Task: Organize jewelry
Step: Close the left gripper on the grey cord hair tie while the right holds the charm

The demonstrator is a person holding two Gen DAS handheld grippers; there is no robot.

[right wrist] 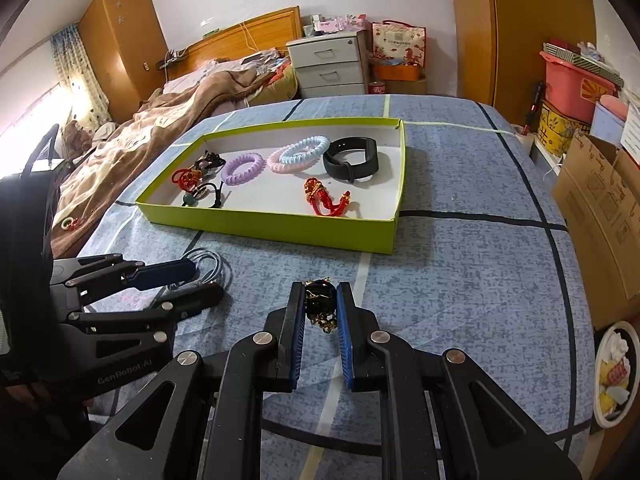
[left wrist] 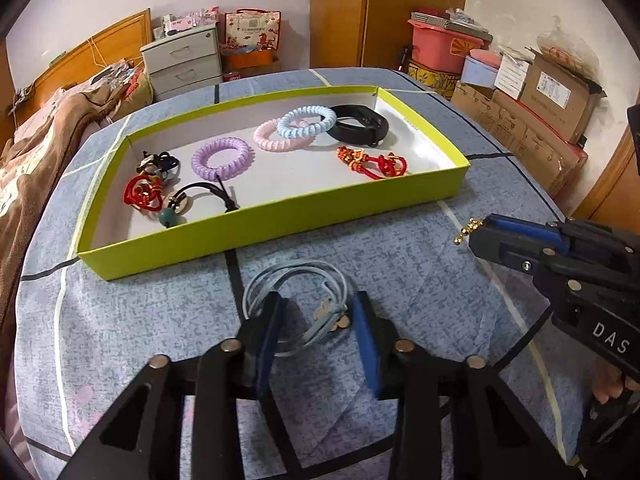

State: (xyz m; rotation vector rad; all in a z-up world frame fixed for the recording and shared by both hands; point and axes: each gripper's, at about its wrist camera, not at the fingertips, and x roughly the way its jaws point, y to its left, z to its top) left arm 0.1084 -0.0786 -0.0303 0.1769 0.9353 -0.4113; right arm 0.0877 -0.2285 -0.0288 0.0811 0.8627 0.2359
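A table covered with a blue-grey mottled cloth crossed by dark and pale lines carries everything. Toward its far side lies a shallow lime-green tray with a white floor, its long side facing the cameras. On the cloth just in front of the tray rests a loose coil of pale blue cord with small copper-coloured discs on it. Further right on the cloth, well apart from the cord, is a dark beaded piece with gold chain; whether it touches the cloth cannot be told.
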